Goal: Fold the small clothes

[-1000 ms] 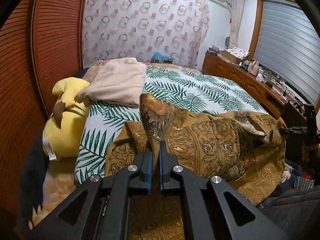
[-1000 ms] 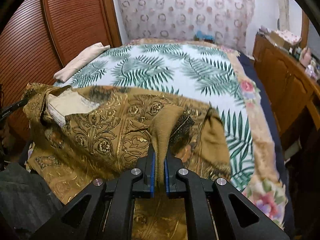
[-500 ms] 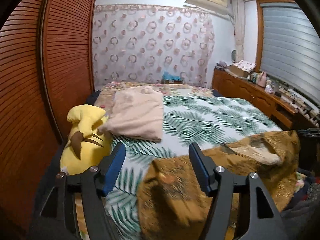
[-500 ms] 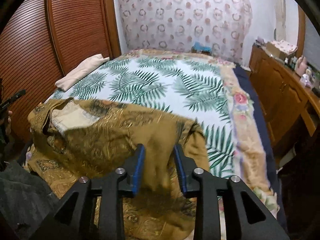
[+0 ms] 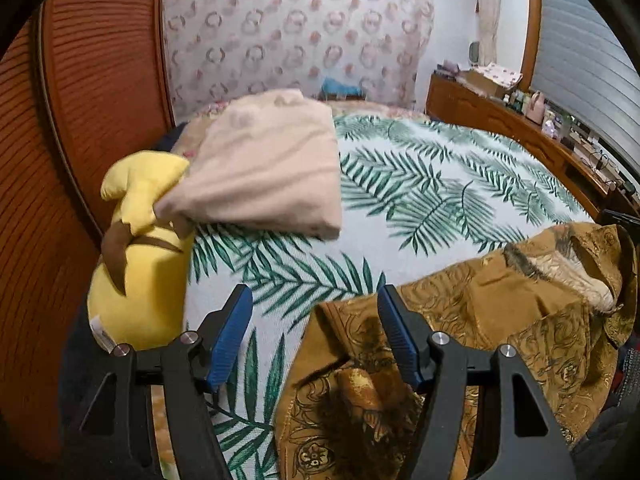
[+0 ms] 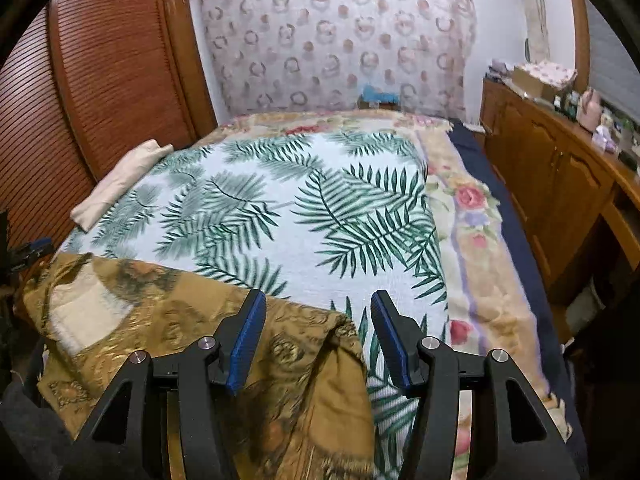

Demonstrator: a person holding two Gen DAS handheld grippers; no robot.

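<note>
From the left wrist view we see a yellow plush toy lying at the bed's left edge against the slatted wooden wardrobe doors, with a folded beige cloth resting partly on it and partly on the palm-leaf bedspread. Our left gripper hangs with its blue-padded jaws spread wide and nothing between them, just above the near corner of the brown gold-patterned garment, which lies rumpled across the near edge of the bed. In the right wrist view the same garment spreads over the bed's near left part, and our right gripper is likewise parted and empty over the garment's right end. A wooden cabinet lines the right wall.
</note>
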